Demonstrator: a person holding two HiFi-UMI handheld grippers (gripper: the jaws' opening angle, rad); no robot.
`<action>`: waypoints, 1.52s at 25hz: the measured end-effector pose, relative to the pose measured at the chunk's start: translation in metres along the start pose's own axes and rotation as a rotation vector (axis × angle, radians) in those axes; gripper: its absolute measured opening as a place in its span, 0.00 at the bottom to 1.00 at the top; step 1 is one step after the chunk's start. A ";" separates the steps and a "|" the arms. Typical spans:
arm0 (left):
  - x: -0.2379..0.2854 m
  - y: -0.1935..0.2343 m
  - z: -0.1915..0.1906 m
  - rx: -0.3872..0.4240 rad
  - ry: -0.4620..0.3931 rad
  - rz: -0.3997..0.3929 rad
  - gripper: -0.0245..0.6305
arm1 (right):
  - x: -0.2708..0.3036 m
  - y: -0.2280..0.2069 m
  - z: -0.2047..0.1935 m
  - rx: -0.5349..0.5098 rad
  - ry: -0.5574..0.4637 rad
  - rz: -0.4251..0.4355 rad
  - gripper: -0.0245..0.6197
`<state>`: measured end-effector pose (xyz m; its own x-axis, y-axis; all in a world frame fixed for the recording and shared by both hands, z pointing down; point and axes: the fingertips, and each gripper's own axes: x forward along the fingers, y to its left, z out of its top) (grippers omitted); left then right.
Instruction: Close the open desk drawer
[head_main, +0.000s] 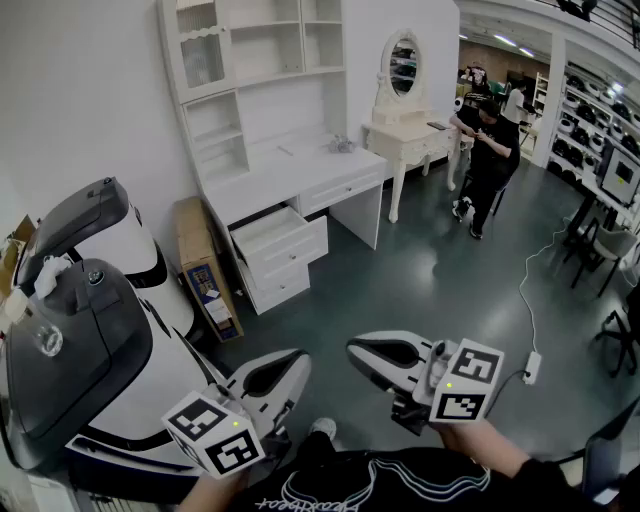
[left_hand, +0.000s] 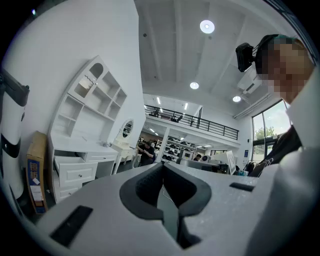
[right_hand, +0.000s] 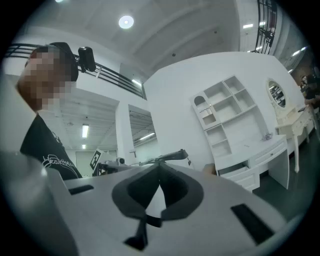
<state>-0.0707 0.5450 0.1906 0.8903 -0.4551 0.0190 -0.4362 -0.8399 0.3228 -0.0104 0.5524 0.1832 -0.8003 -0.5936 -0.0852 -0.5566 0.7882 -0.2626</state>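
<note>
head view: open drawer (head_main: 280, 238) juts lower-right from desk (head_main: 300, 172); left hand-held gripper (head_main: 298, 362), right hand-held gripper (head_main: 356, 350) closed, empty.

White all over the desk (head_main: 290, 175) and its open drawer (head_main: 280, 240), upper centre. Cream on the vanity table (head_main: 410, 135) to their right. Dark grey-green floor (head_main: 420, 260). Brown cardboard box (head_main: 205, 270) with blue print, left of the drawer. White and black on the big machine (head_main: 80, 330), far left. Light grey left gripper (head_main: 295, 362) and right gripper (head_main: 362, 350) at bottom, with dark grey pads (head_main: 268, 378) and black-and-white square markers (head_main: 465, 380).
</note>
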 end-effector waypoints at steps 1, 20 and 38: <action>0.000 0.000 0.000 0.001 0.002 0.002 0.04 | 0.000 0.000 0.000 -0.001 -0.002 0.000 0.05; 0.021 0.069 -0.015 -0.089 0.025 0.069 0.04 | 0.041 -0.053 -0.031 0.091 0.089 0.001 0.05; 0.121 0.273 -0.002 -0.211 0.109 0.111 0.04 | 0.162 -0.238 -0.035 0.200 0.133 -0.092 0.05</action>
<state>-0.0823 0.2612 0.2825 0.8523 -0.4968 0.1637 -0.5053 -0.7011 0.5031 -0.0156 0.2743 0.2658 -0.7778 -0.6244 0.0716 -0.5839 0.6759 -0.4497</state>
